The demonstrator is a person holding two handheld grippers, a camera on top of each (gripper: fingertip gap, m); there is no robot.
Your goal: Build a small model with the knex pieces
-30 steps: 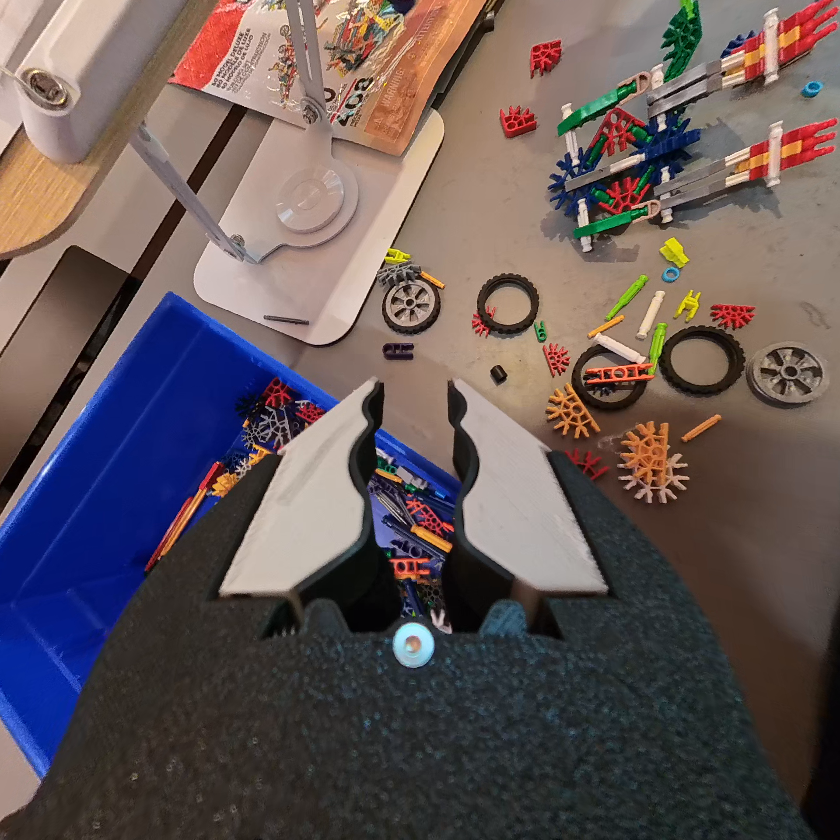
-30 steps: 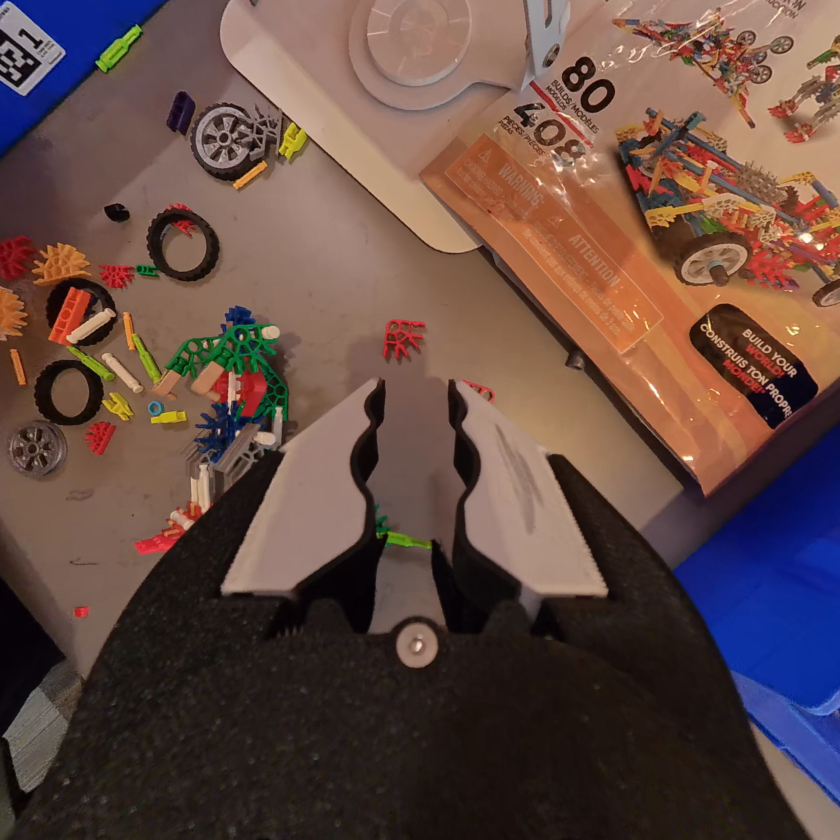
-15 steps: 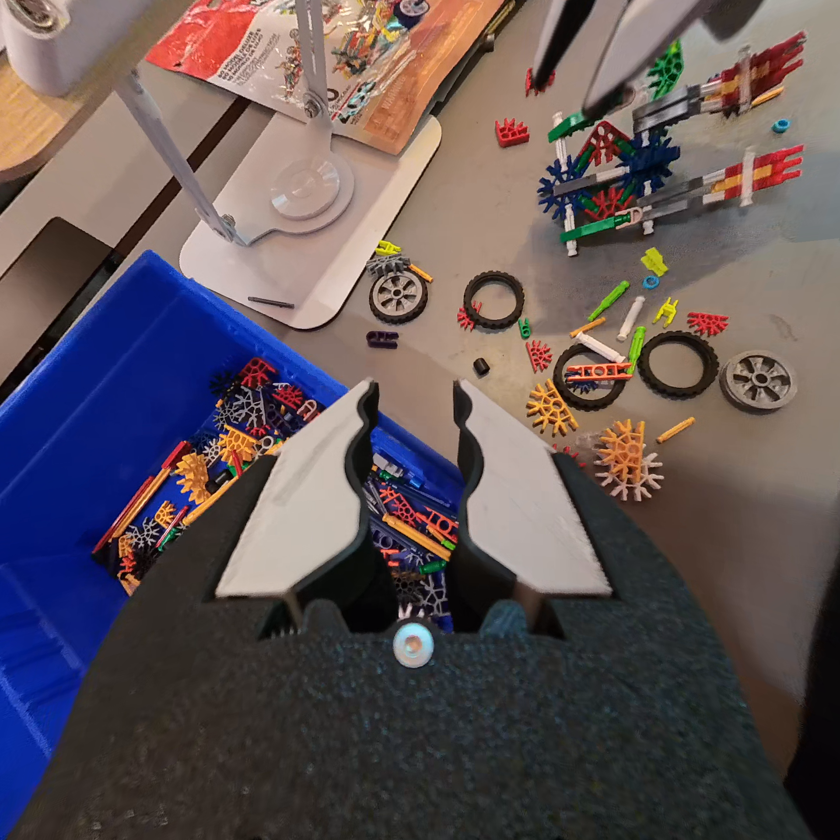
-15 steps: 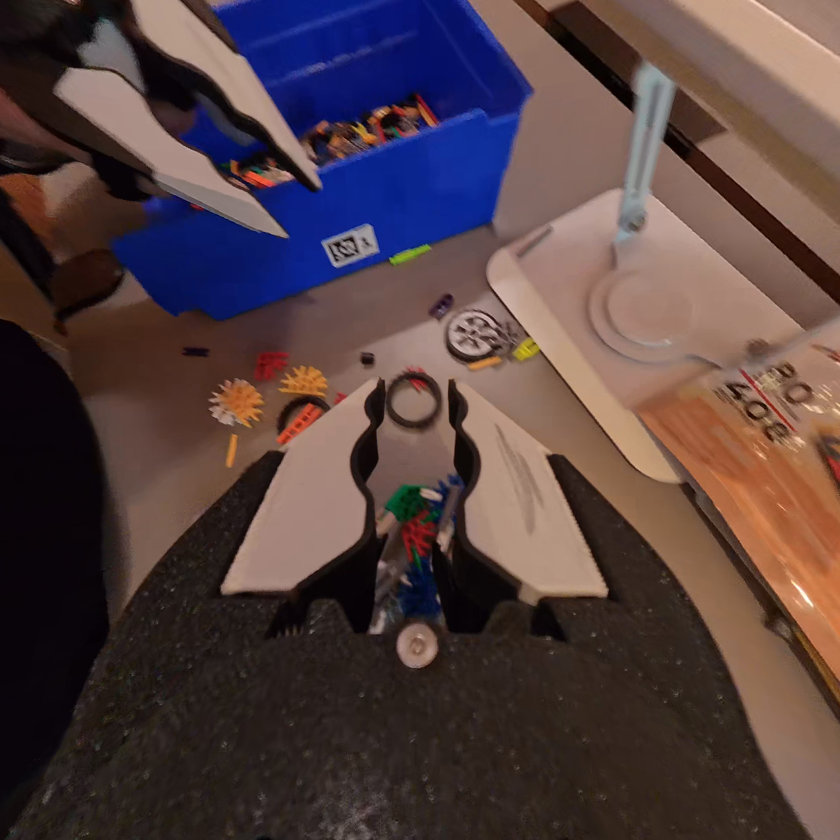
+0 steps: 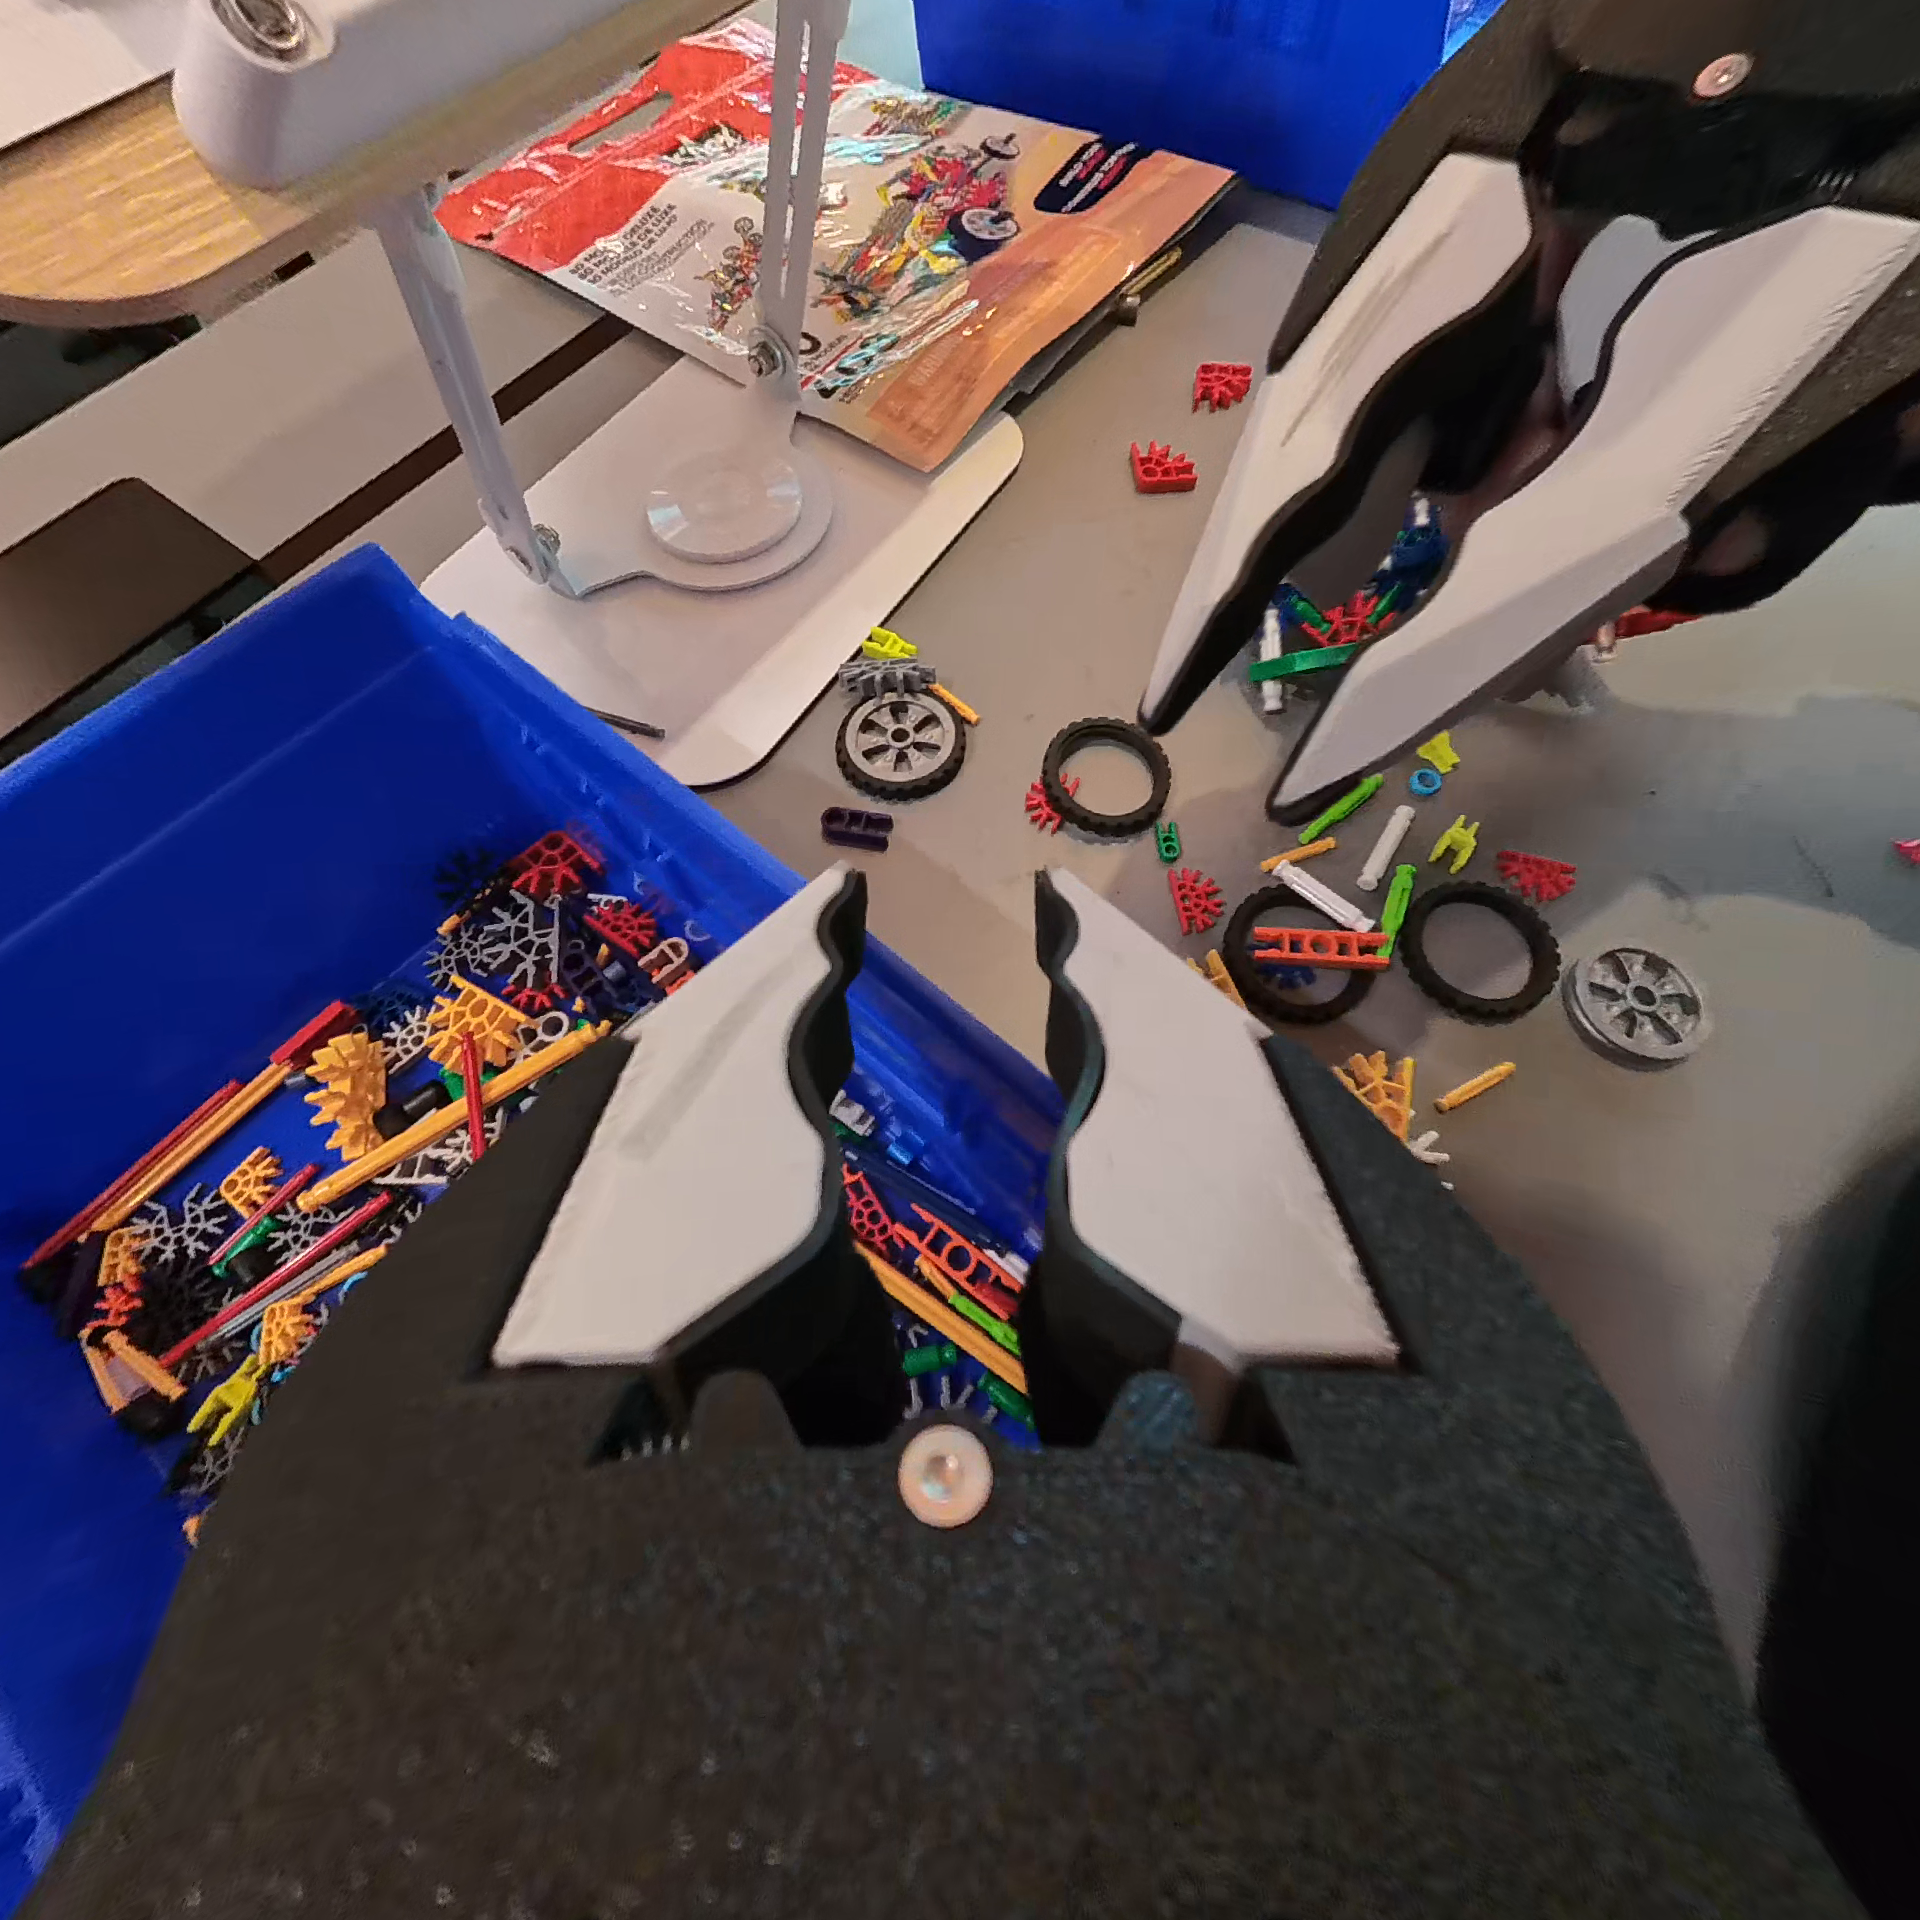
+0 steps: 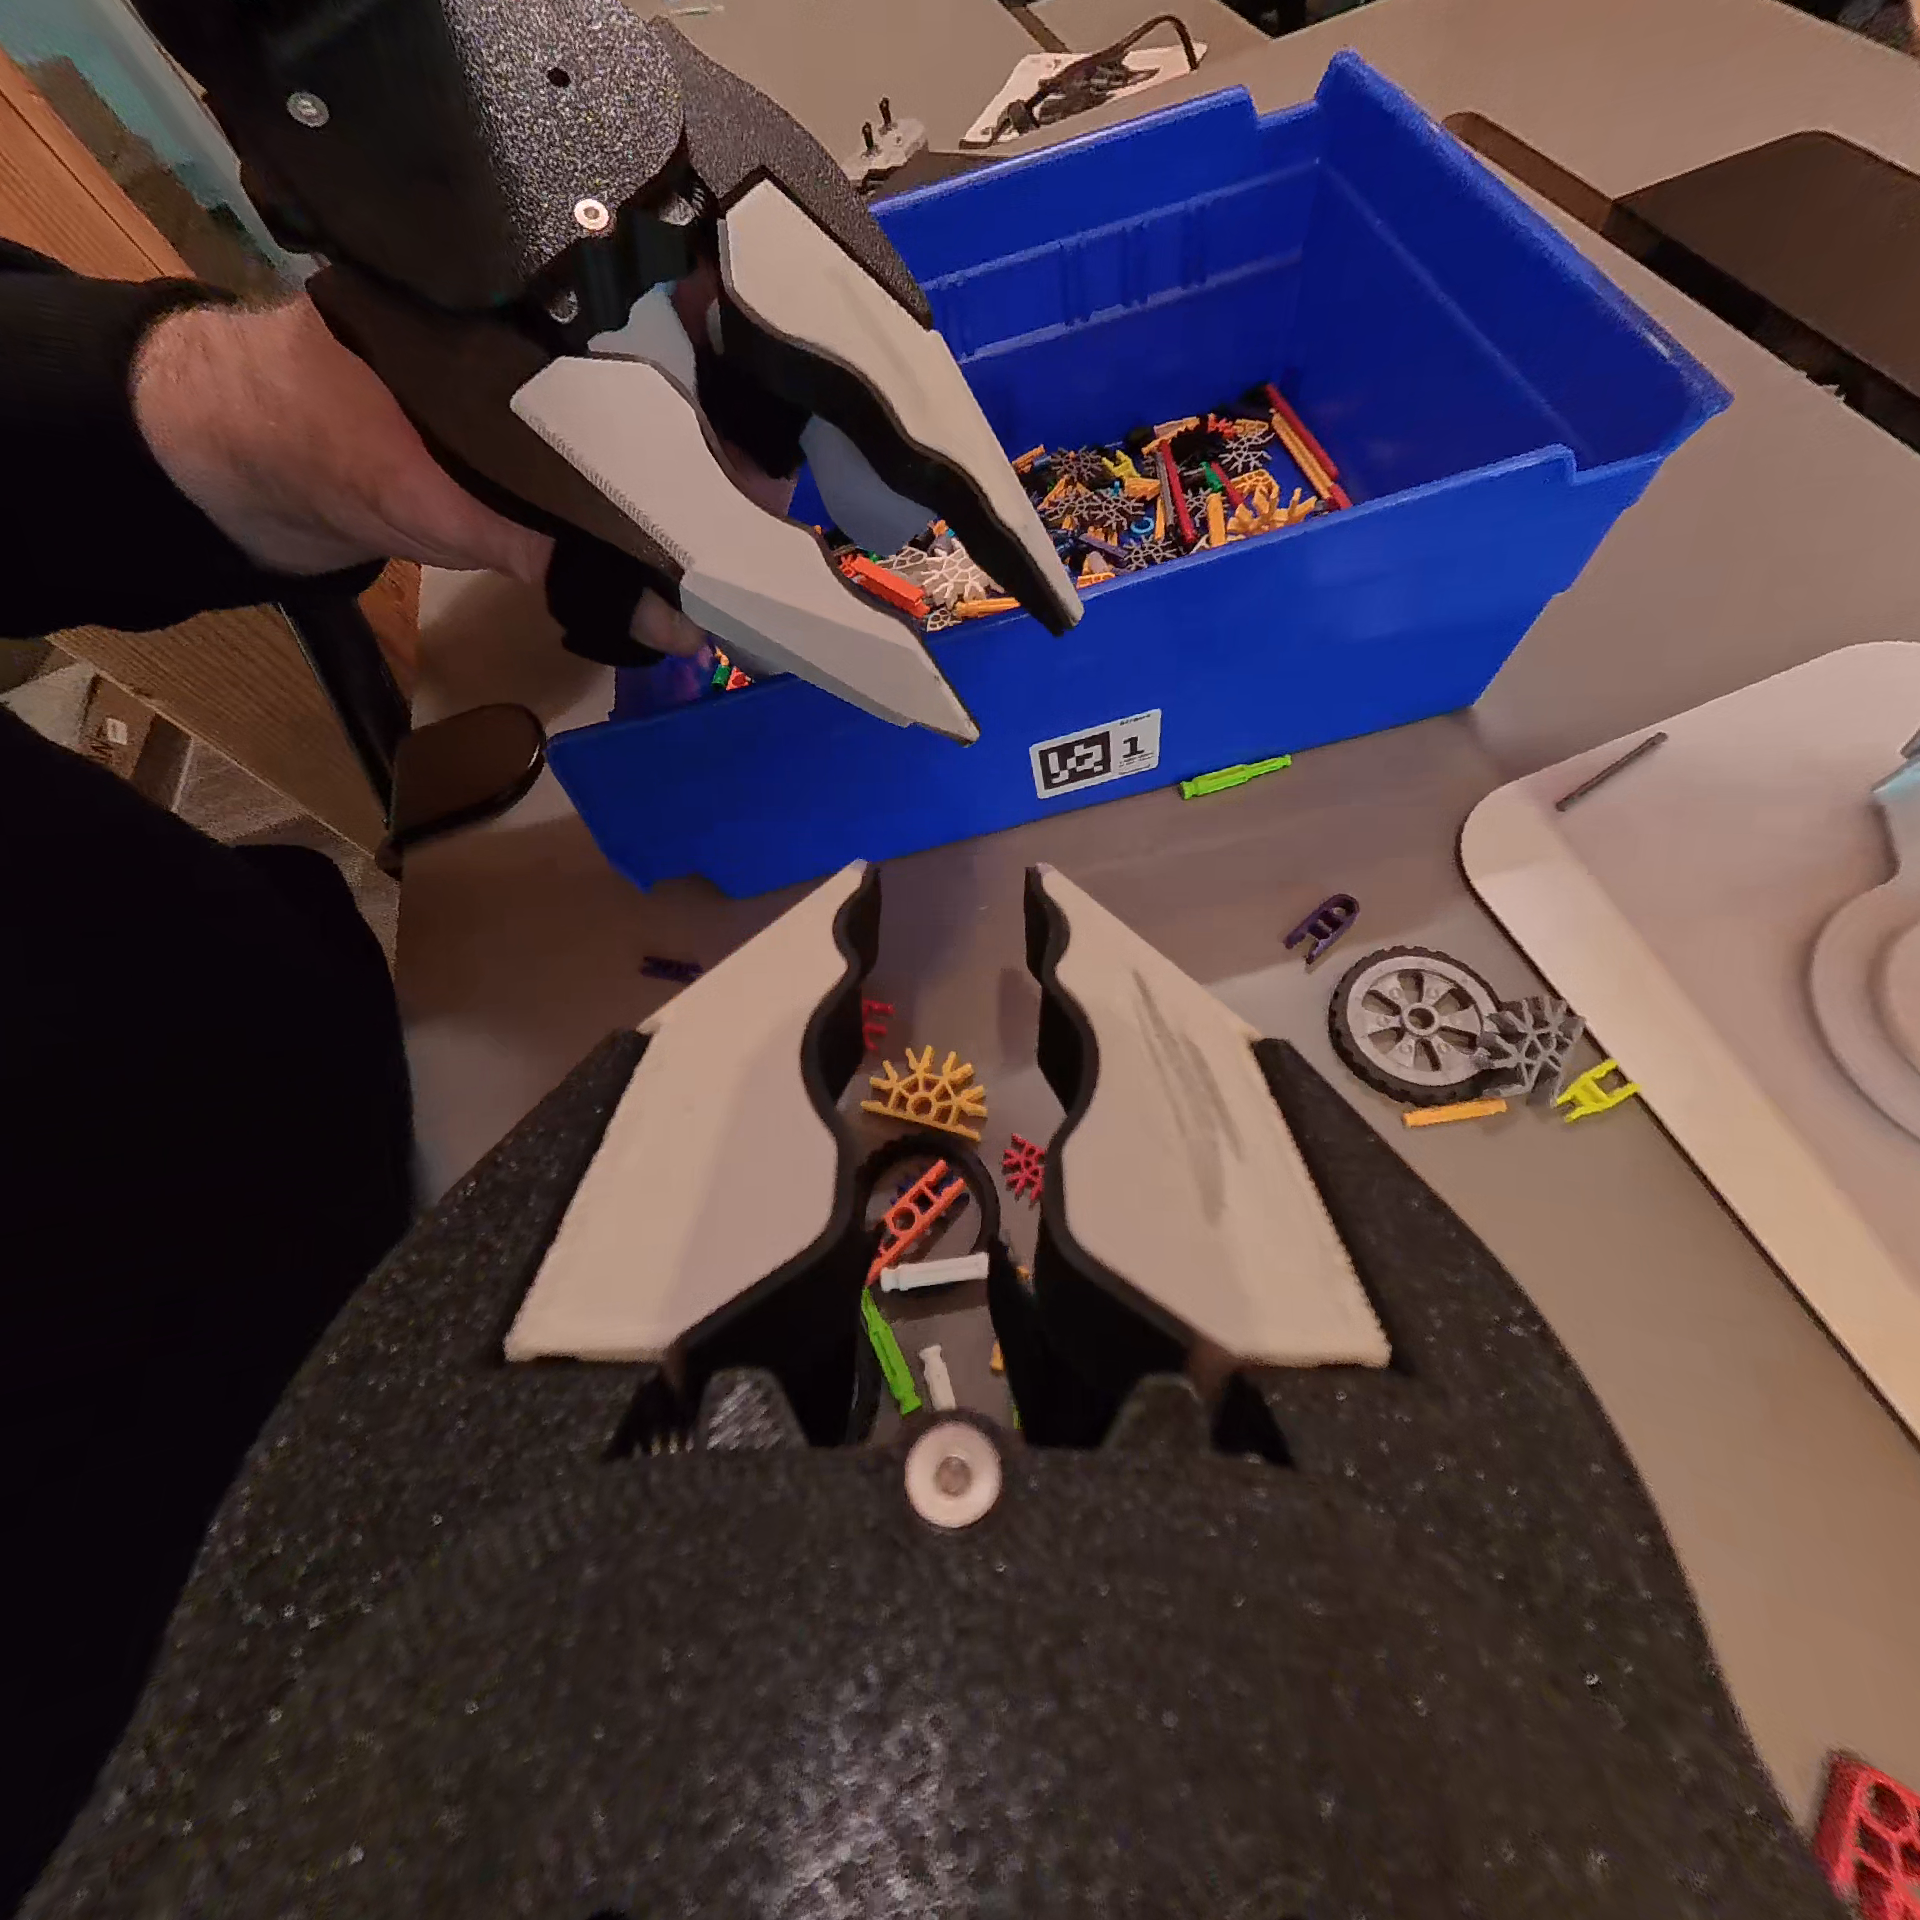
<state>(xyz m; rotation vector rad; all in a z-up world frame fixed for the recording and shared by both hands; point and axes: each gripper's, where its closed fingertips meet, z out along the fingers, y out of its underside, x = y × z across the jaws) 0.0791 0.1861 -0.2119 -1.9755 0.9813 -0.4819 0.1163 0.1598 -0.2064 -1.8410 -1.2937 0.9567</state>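
1. Left gripper (image 5: 945, 894): fingers apart, nothing between them. It hangs above the long wall of the blue bin (image 5: 260, 727), tips pointing past the rim towards the table (image 5: 1662, 1195). The right wrist view shows the person's hand (image 6: 291, 447) around its grip.
2. Right gripper (image 6: 951, 883): fingers apart, nothing gripped. It hangs over loose parts on the table. In the left wrist view its tips sit just above and beside a black tyre (image 5: 1107, 779); whether they touch it cannot be told.
3. Parts seen between the right gripper's fingers, lying on the table below: a yellow fan connector (image 6: 925, 1091), a second tyre (image 5: 1299, 951) with an orange ladder piece (image 6: 914, 1210) across it, a white rod (image 6: 930, 1273) and a green rod (image 6: 888, 1351).
4. Blue bin, contents: one layer of mixed construction-toy parts, namely long yellow and red rods and snowflake and fan connectors in grey, yellow, red and black. They lie heaped towards one end; the far end is bare. A marker sticker (image 6: 1096, 753) is on the front wall, and a light-green rod (image 6: 1234, 776) lies on the table against that wall.
5. Second blue bin (image 5: 1143, 83): only an edge shows; contents cannot be seen.
6. Other items on the table: a wheel with grey hub (image 5: 900, 740), an empty tyre (image 5: 1481, 966), a bare grey hub (image 5: 1633, 1006) and a partly built model (image 5: 1340, 623) behind the right gripper.
7. Fixtures: a white stand base (image 5: 727, 582), with a printed toy bag (image 5: 883, 239) overlapping its edge.
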